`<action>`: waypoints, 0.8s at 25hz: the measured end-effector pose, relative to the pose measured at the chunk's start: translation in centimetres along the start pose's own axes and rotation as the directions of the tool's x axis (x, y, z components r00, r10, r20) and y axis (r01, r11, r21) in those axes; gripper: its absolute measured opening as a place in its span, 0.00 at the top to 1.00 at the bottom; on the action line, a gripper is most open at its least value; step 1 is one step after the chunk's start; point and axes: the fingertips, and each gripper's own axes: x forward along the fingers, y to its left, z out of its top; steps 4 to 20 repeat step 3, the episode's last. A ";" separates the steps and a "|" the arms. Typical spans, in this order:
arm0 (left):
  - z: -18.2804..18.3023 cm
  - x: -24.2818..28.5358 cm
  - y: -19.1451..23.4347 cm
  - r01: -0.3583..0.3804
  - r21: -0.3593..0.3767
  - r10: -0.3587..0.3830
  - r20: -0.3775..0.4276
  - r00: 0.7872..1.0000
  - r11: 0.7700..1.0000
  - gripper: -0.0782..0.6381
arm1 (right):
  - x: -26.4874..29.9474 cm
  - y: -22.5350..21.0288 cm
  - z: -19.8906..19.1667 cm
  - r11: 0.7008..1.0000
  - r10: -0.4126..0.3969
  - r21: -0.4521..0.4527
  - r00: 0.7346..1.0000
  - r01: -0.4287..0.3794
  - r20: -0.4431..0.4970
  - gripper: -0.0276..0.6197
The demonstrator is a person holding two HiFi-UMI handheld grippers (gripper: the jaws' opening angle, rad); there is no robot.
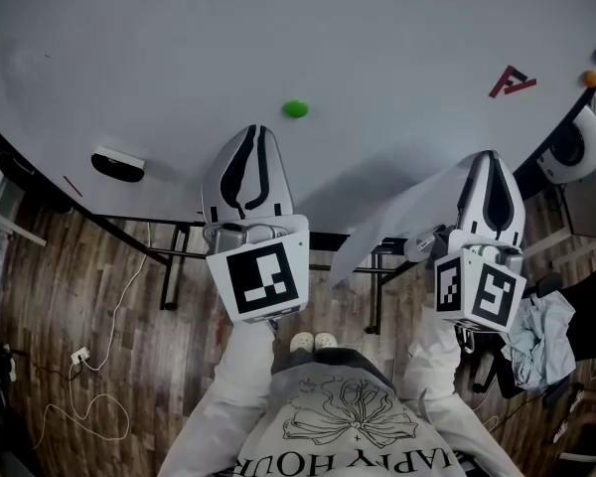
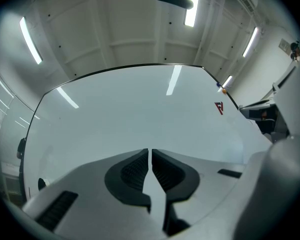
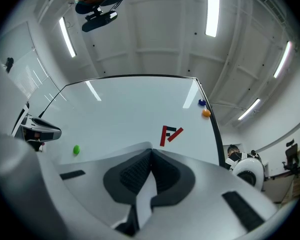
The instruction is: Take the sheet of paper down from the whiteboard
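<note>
The broad white whiteboard (image 1: pixel 278 38) fills the upper half of the head view. Nothing is pinned to its face there, so I judge the taking-down itself done and the carrying-away in hand.

The thin white sheet of paper (image 1: pixel 397 229) is off the board. It slants from right of centre down toward the lower middle of the head view, in front of the board's dark bottom edge. Its upper end meets the white two-jaw right gripper (image 3: pixel 151 154). That gripper's dark ribbed pads are pressed together on a white strip of the sheet, which shows below them in the right gripper view.

The matching left gripper (image 2: pixel 150 153), left of centre in the head view, is all but closed. Only a thin slit shows between its pads, and it has hold of nothing. The sheet's free lower corner hangs near its marker cube.

A small round green magnet (image 1: pixel 295 108) sits on the board above the left gripper, with no paper under it.

The next move probably calls for keeping the right pinch firm while drawing the sheet away from the board. The limp free end should stay clear of the stand below.
</note>
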 end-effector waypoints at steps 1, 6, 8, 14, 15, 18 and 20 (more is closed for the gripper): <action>0.0 0.0 0.0 0.000 0.001 0.000 0.000 1.000 1.000 0.86 | 0.0 -0.1 0.0 1.000 -0.001 0.000 1.000 0.001 -0.001 0.95; 0.1 0.1 0.0 0.001 0.002 -0.001 0.000 1.000 1.000 0.86 | 0.0 -0.2 0.0 1.000 -0.005 -0.001 1.000 0.005 -0.002 0.95; 0.1 0.1 0.0 0.001 0.002 -0.001 0.000 1.000 1.000 0.86 | 0.0 -0.2 0.0 1.000 -0.005 -0.001 1.000 0.005 -0.002 0.95; 0.1 0.1 0.0 0.001 0.002 -0.001 0.000 1.000 1.000 0.86 | 0.0 -0.2 0.0 1.000 -0.005 -0.001 1.000 0.005 -0.002 0.95; 0.1 0.1 0.0 0.001 0.002 -0.001 0.000 1.000 1.000 0.86 | 0.0 -0.2 0.0 1.000 -0.005 -0.001 1.000 0.005 -0.002 0.95; 0.1 0.1 0.0 0.001 0.002 -0.001 0.000 1.000 1.000 0.86 | 0.0 -0.2 0.0 1.000 -0.005 -0.001 1.000 0.005 -0.002 0.95; 0.1 0.1 0.0 0.001 0.002 -0.001 0.000 1.000 1.000 0.86 | 0.0 -0.2 0.0 1.000 -0.005 -0.001 1.000 0.005 -0.002 0.95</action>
